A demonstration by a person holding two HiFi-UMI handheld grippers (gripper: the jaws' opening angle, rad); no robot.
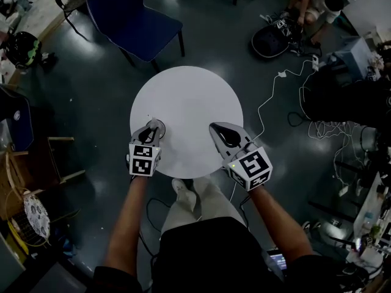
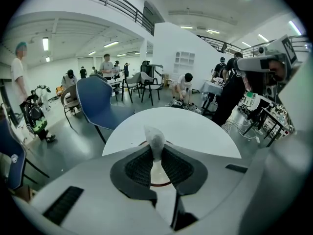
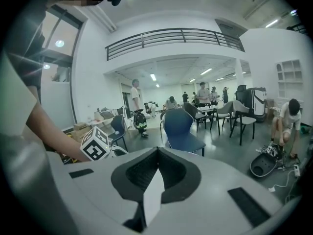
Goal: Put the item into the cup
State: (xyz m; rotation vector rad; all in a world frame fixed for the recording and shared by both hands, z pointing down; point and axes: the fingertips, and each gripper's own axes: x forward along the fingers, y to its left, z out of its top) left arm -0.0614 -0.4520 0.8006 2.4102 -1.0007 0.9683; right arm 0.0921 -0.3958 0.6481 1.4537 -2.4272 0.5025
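Left gripper, at the lower left of the table, pinches the pale item directly above a reddish rim, probably the cup. Right gripper is pressed together and empty. Step in hand looks like delivery; the next move calls for centring over the rim, then letting go.

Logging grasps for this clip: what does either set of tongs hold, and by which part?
The left tongs pinch a small whitish item by its lower end; its tip sticks out beyond them. The right tongs are shut, empty.

chair behind table; left tool, item in it, and right tool above table's near edge
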